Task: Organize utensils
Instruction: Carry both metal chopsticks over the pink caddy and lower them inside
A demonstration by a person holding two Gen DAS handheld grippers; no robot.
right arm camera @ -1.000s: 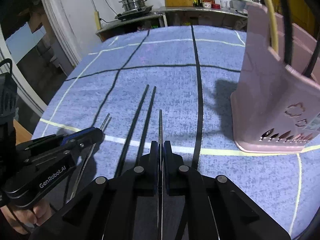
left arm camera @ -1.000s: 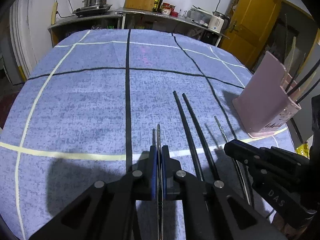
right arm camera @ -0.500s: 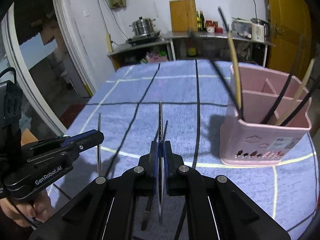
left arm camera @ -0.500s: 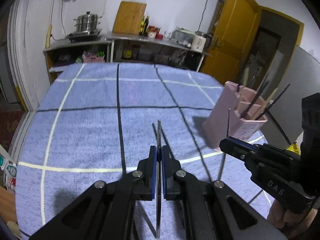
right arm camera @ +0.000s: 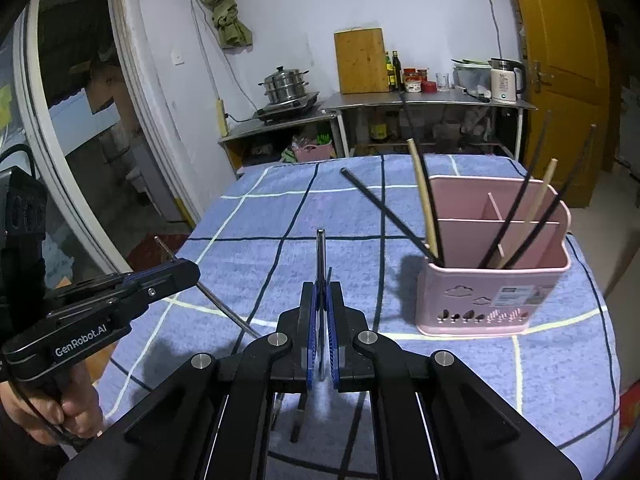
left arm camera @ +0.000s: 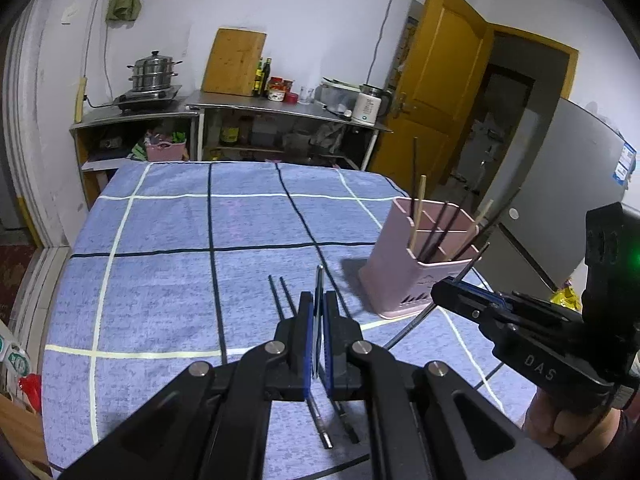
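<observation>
My left gripper is shut on a thin metal chopstick and holds it above the table. My right gripper is shut on another metal chopstick, also raised. Each gripper shows in the other's view: the right one with its stick slanting, the left one with its stick. A pink utensil holder with several black and wooden chopsticks stands to the right; it also shows in the left wrist view. Two black chopsticks lie on the cloth below.
The table has a blue checked cloth. Beyond its far edge stand a steel counter with a pot, bottles and a kettle, and a yellow door. The table's left edge drops to the floor.
Both grippers have lifted up and back from the cloth, each carrying its metal chopstick. The two black chopsticks stay on the table. The holder now sits farther below and ahead.
</observation>
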